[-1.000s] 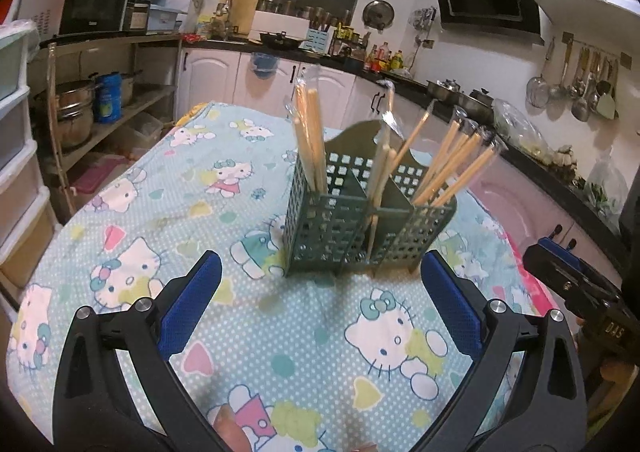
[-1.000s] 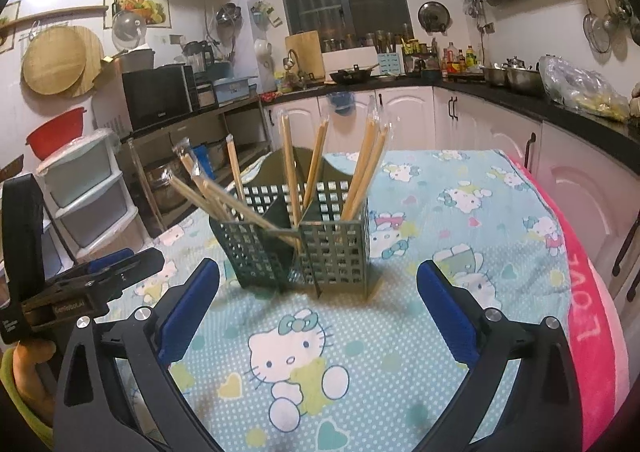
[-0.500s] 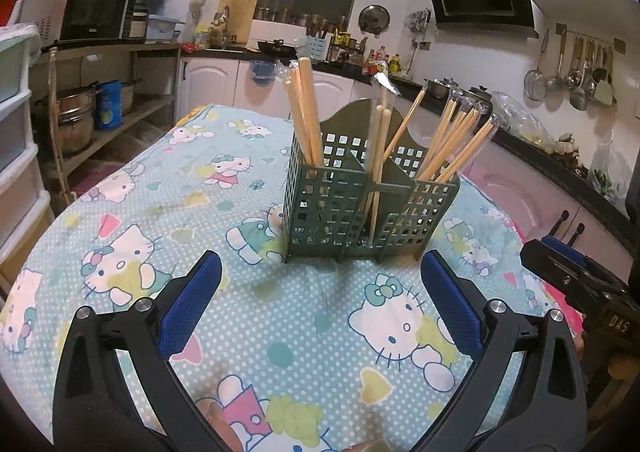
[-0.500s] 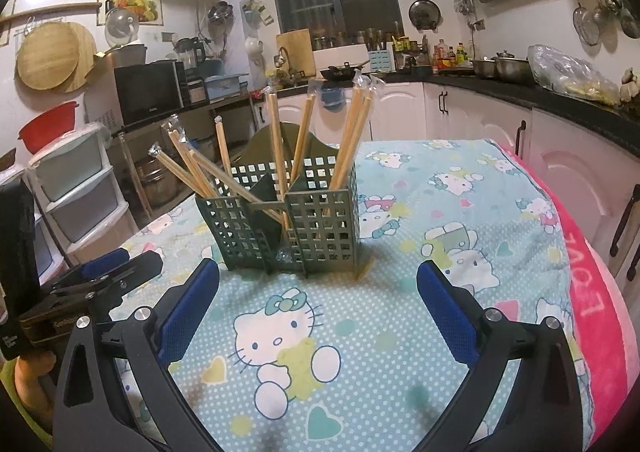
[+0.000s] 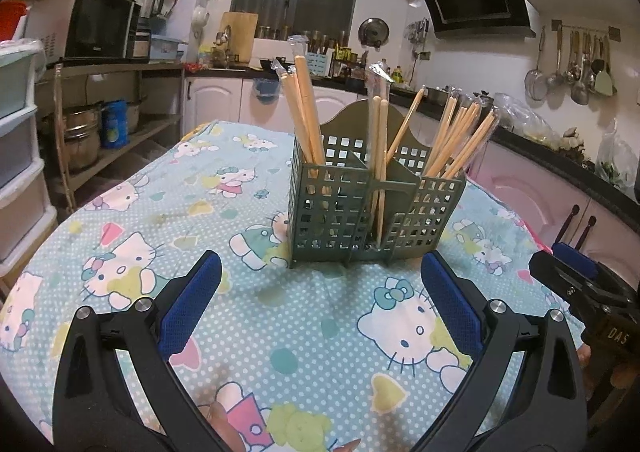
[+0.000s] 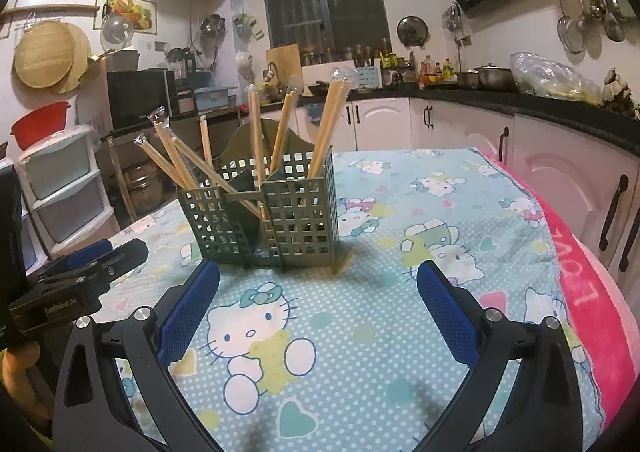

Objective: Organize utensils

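A green perforated utensil holder stands upright on the Hello Kitty tablecloth; it also shows in the right wrist view. Its compartments hold several wrapped wooden chopsticks, also seen from the right. My left gripper is open and empty, low over the cloth in front of the holder. My right gripper is open and empty, also in front of the holder. Each gripper shows at the edge of the other's view: the right one and the left one.
Kitchen counters and white cabinets ring the table. A shelf with pots and plastic drawers stand to the left. A pink blanket edge runs along the table's right side.
Both grippers have dropped lower and come closer to the holder, which now looks larger and more level. Jaws stay open and empty.
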The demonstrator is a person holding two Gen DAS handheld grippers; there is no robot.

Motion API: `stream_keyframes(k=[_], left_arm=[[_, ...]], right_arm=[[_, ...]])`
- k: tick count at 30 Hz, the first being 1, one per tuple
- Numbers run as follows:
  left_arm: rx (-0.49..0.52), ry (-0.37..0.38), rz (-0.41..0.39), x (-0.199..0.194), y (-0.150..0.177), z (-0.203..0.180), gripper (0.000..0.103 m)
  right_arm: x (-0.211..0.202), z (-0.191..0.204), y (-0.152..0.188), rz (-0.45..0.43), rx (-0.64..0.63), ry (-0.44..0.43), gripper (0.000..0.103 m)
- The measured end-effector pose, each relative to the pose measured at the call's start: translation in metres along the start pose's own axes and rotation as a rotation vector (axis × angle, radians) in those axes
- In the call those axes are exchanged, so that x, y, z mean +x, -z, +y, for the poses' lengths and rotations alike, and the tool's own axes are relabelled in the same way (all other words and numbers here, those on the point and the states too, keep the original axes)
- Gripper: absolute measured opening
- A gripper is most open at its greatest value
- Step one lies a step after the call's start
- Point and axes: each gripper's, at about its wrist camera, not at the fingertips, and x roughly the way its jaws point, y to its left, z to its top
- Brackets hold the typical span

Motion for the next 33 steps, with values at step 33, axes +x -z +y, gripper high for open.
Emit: stream_keyframes(k=[33], left_arm=[[0.013,-0.013,-0.020,0.0006,0.0067,-0.0021,0.091]], right_arm=[[0.0019,-0.0030,0.0095,-0.021,0.012,0.024,0.096]])
